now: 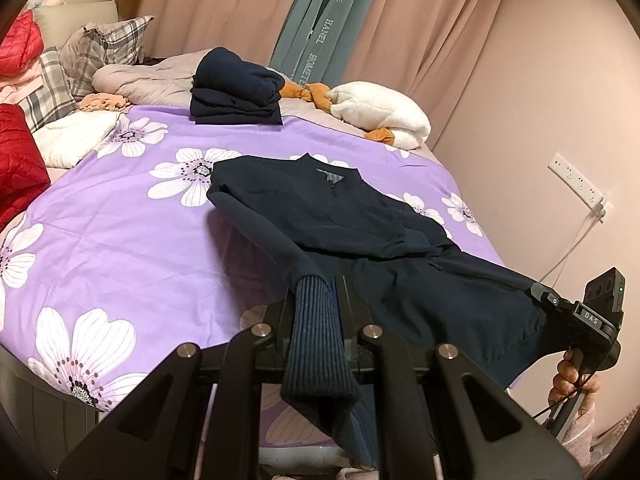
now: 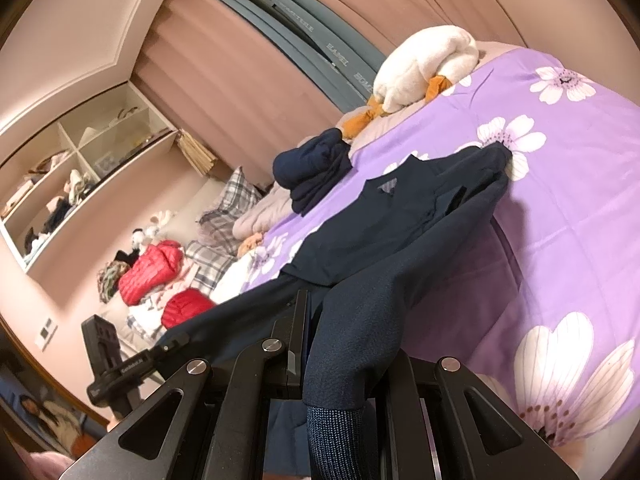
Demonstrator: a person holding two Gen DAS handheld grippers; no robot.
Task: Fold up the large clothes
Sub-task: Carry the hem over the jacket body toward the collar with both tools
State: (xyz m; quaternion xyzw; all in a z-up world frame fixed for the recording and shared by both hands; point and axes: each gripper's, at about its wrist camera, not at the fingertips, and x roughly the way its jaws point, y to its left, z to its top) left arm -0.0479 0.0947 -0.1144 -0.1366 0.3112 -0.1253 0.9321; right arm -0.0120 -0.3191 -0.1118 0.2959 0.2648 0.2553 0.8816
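1. Pinching the ribbed knit cuff (image 1: 316,336) of a sleeve, the left gripper (image 1: 320,320) has its jaws pressed together on the fabric; the cuff hangs down toward 6 o'clock in the left wrist view.
2. The right gripper (image 2: 340,364) is likewise clamped on the other sleeve, with its ribbed cuff (image 2: 336,436) drooping below the jaws.
3. The dark navy zip-collar jacket (image 1: 320,208) lies on the purple flower-print bedspread (image 1: 120,220), collar at the far end, body running toward 12 o'clock from both grippers.
4. Its long axis runs away from the person; both sleeves stretch back from the shoulders to the tongs, lifted off the bed.
5. From the left gripper the right gripper (image 1: 576,312) shows at 3 o'clock, past the jacket's hem edge; neither hand looks clearly nearer the body.
6. Judging from this, the coming move should carry each sleeve inward, across the chest.
7. A folded stack of navy clothes (image 1: 236,88) sits beyond the collar, well apart.
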